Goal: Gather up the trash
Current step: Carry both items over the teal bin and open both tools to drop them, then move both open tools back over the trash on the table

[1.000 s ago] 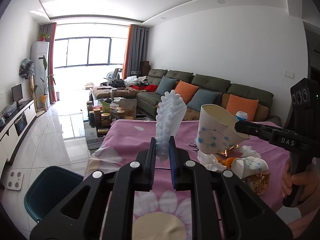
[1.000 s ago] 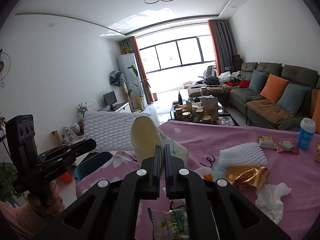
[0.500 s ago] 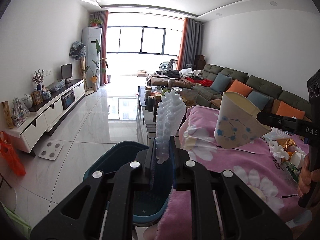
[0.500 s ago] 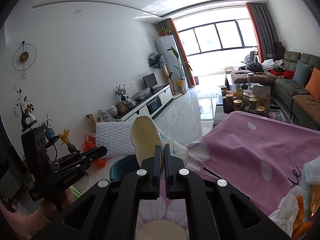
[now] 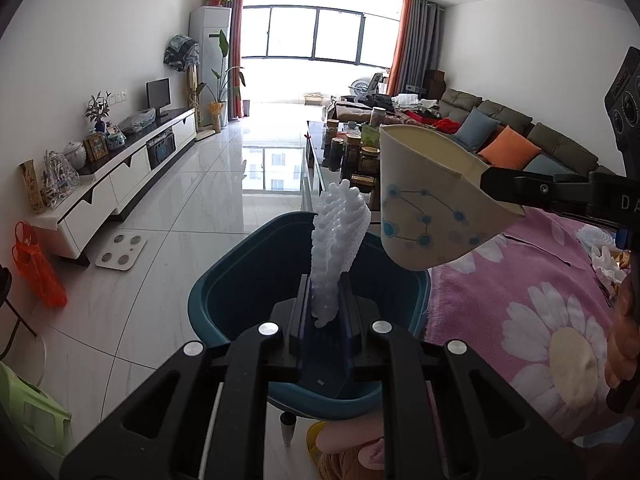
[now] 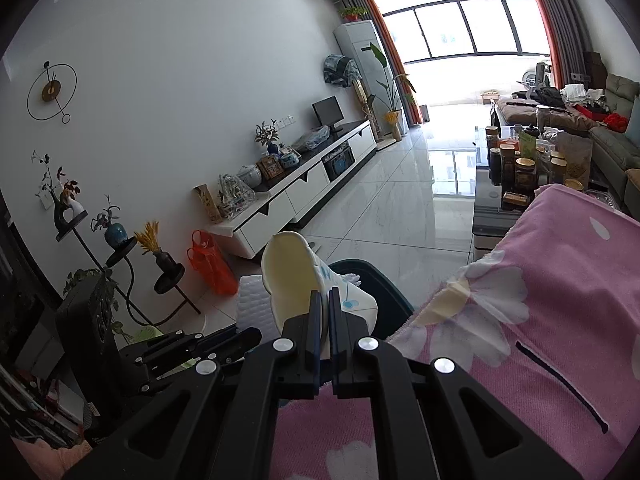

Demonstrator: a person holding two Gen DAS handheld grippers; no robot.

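My left gripper (image 5: 324,300) is shut on a white foam net sleeve (image 5: 338,240) and holds it upright over the teal bin (image 5: 248,276) on the floor. My right gripper (image 6: 325,312) is shut on the flattened rim of a white paper cup (image 6: 296,276) with blue dots. In the left wrist view the cup (image 5: 424,200) hangs above the bin's right rim. In the right wrist view the foam sleeve (image 6: 252,306) and the bin (image 6: 384,292) show behind the cup, with the left gripper at the lower left.
A table with a pink flowered cloth (image 5: 540,296) stands right of the bin, with tissue (image 5: 606,268) on it. A white scale (image 5: 122,246), an orange bag (image 5: 38,272) and a green stool (image 5: 28,416) are on the tiled floor. A glass coffee table with jars (image 5: 360,148) stands behind.
Both grippers have swung left from the table to above the teal bin, carrying the foam sleeve and the cup. The bin now lies directly under the foam sleeve.
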